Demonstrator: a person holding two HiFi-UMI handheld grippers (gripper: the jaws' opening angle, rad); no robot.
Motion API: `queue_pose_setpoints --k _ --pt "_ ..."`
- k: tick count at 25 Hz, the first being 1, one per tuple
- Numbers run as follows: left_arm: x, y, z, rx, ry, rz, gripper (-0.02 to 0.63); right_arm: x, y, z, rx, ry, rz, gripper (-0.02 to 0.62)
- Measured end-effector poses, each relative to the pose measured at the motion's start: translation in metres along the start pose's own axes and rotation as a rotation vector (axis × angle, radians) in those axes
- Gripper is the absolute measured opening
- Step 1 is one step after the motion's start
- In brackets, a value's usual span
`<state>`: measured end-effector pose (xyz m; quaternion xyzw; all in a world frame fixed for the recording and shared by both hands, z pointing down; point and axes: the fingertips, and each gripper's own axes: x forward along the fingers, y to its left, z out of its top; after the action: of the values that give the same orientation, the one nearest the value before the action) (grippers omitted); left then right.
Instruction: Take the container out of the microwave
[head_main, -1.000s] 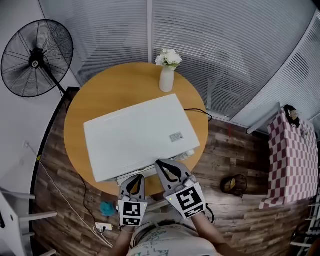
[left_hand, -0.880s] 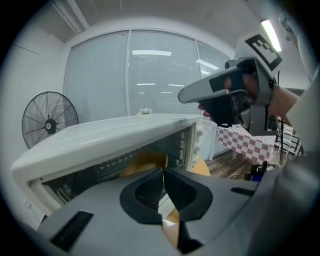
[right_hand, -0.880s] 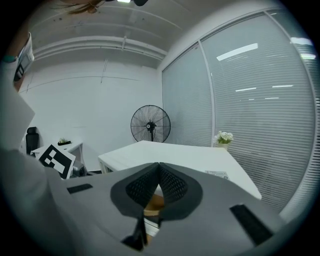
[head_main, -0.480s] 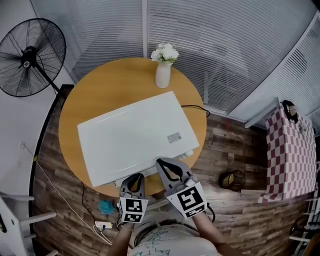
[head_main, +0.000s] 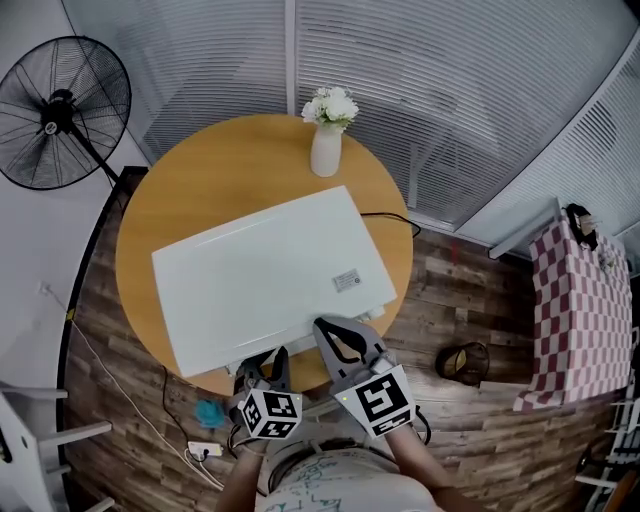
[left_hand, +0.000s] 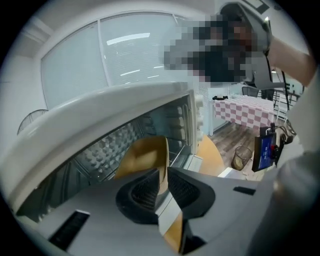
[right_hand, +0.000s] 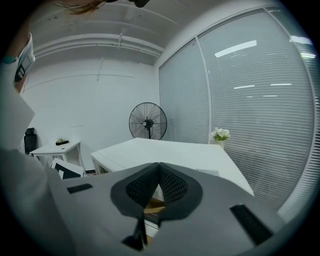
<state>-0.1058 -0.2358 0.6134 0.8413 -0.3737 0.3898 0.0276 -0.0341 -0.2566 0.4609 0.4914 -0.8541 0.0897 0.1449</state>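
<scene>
Brown card is pinched at the left tool's (left_hand: 162, 170) tips. It is likely the container's (left_hand: 142, 155) thin wall, though the wide-angle warp makes its full shape hard to read. The jaws are clamped on that edge, probably because the rim is the only part thin enough to grab. The container sits right at the tool's tips, with the microwave's (head_main: 265, 275) open cavity just ahead of it. I can't tell whether its base has cleared the oven floor. The tool is rolled to one side, I'd guess to line the jaws up with the wall.

Judged stage: grasp made, pull-out under way or about to start. A one-edge grip could let the container tip, so a slow, level draw toward the person fits.

The right tool (right_hand: 159, 167) is just right of the left one, jaws together with nothing between them. It sits above the microwave's front edge and looks over its top, likely parked out of the way. The table (head_main: 190, 190) carries the microwave, and the vase (head_main: 325, 150) stands well beyond both tools.
</scene>
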Motion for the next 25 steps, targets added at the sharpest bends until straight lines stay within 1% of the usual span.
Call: queue_pose_setpoints --k 1,2,4,8,10,16,20,25 --pt "0.001 0.001 -0.001 0.019 0.014 0.010 0.066 0.000 -0.001 0.000 0.000 0.000 0.001 -0.008" --pt "0.002 0.002 -0.002 0.039 0.023 0.020 0.075 0.000 -0.003 0.000 -0.001 -0.003 0.001 -0.008" --pt "0.005 0.003 -0.002 0.081 0.037 0.030 0.075 0.000 -0.005 0.000 -0.002 -0.008 -0.001 -0.008" --pt "0.014 -0.004 -0.007 0.163 0.090 0.001 0.104 -0.002 -0.009 0.000 0.002 -0.009 -0.015 -0.008" --pt "0.020 -0.007 -0.009 0.189 0.115 -0.013 0.112 -0.003 -0.011 -0.001 -0.002 -0.020 -0.019 -0.008" --pt "0.030 -0.007 -0.012 0.235 0.149 -0.008 0.119 -0.008 -0.017 -0.002 0.004 -0.007 -0.039 -0.008" --pt "0.032 -0.005 -0.013 0.241 0.158 -0.008 0.082 -0.010 -0.018 -0.001 0.011 0.000 -0.041 -0.008" --pt "0.034 -0.007 -0.013 0.250 0.168 -0.028 0.058 -0.010 -0.019 -0.003 0.011 -0.003 -0.037 -0.008"
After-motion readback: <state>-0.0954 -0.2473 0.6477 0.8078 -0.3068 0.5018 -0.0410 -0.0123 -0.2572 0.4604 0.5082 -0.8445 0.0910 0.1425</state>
